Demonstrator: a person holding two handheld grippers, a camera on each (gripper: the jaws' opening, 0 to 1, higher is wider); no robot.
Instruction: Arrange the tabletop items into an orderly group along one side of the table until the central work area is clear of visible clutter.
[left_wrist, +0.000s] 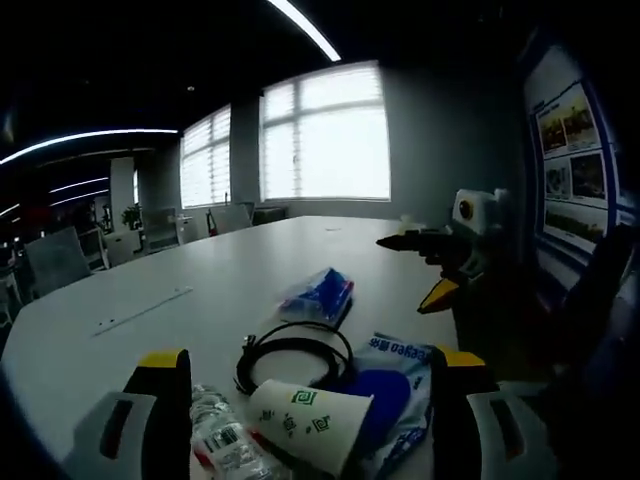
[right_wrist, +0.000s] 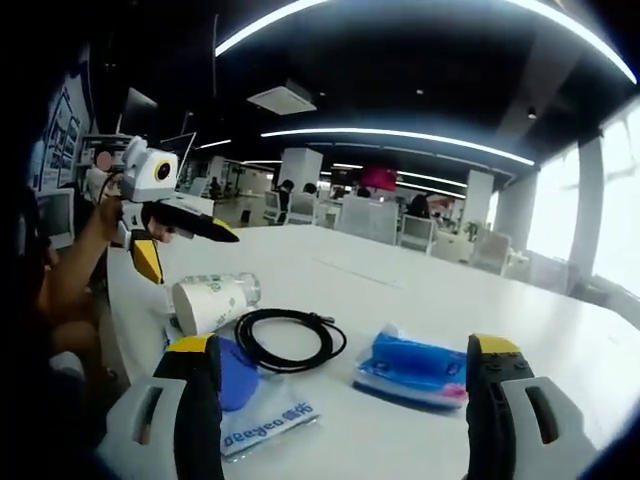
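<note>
Nearest, the left gripper (left_wrist: 310, 420) is held with jaws apart over the tipped paper cup (left_wrist: 308, 420) and plastic bottle (left_wrist: 222, 440), beside the blue-and-white packet (left_wrist: 400, 385). Beyond, the coiled black cable (left_wrist: 295, 352) and blue tissue pack (left_wrist: 318, 296) are spread mid-table (left_wrist: 200, 290). The right gripper (right_wrist: 340, 400), likewise parted and empty, is best closed squarely on the tissue pack and slid toward the cup's side.

In the left gripper view, a paper cup (left_wrist: 308, 422) lies on its side on the table (left_wrist: 200, 290), nearest the camera, with a plastic bottle (left_wrist: 225, 440) touching it on the left. A coiled cable (left_wrist: 295, 355) lies just behind the cup, and a flat pouch (left_wrist: 395, 395) sits to the right, partly under both. A tissue pack (left_wrist: 318, 296) lies farther back, near the cable. In the right gripper view, the cable (right_wrist: 288, 338) sits between the cup (right_wrist: 208, 302) and the tissue pack (right_wrist: 415, 368).
</note>
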